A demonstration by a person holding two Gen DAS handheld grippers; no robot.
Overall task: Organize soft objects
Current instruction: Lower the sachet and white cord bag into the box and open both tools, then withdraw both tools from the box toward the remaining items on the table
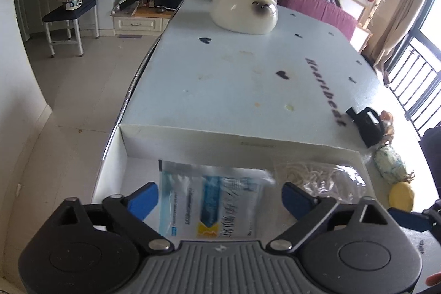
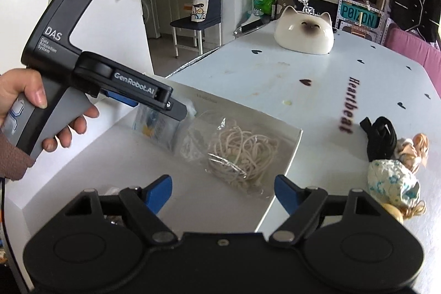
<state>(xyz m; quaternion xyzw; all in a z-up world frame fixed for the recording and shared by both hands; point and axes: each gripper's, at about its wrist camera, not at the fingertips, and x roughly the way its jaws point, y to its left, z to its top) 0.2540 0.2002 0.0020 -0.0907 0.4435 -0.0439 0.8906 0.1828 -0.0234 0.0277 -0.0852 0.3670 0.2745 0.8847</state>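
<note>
Setting: a pale blue table (image 1: 248, 90) with small dark hearts and the word "Heartbeat" printed on it, in a cluttered living room.
Box: a shallow white box (image 2: 286, 156) sits on the near end of the table, open at the top.
Blue packet: a flat plastic packet with blue and yellow print (image 1: 212, 205) lies in the left part of the box, directly below the left gripper.
Bag of cord: a clear bag of tangled cream cord (image 2: 242, 153) lies in the box just right of the packet.
Left gripper: the left gripper (image 1: 220, 197) points down into the box with its blue pads spread wide, 1 on each side of the packet and not pressing it; nothing is held.
Left hand: a hand (image 2: 41, 112) grips its grey handle, a brown sleeve at the wrist.
Right gripper: the right gripper (image 2: 223, 190) hangs over the near edge of the box, jaws wide apart and empty, the cord bag ahead of them.
Outside the box: to the right on the table lie a black strap (image 2: 380, 137), a floral fabric bundle (image 2: 391, 183) just beside it, and a round yellow piece (image 1: 401, 196) nearest the edge.
Far end: a glossy cream cat-face ornament (image 1: 245, 10) stands well apart from everything else.
</note>
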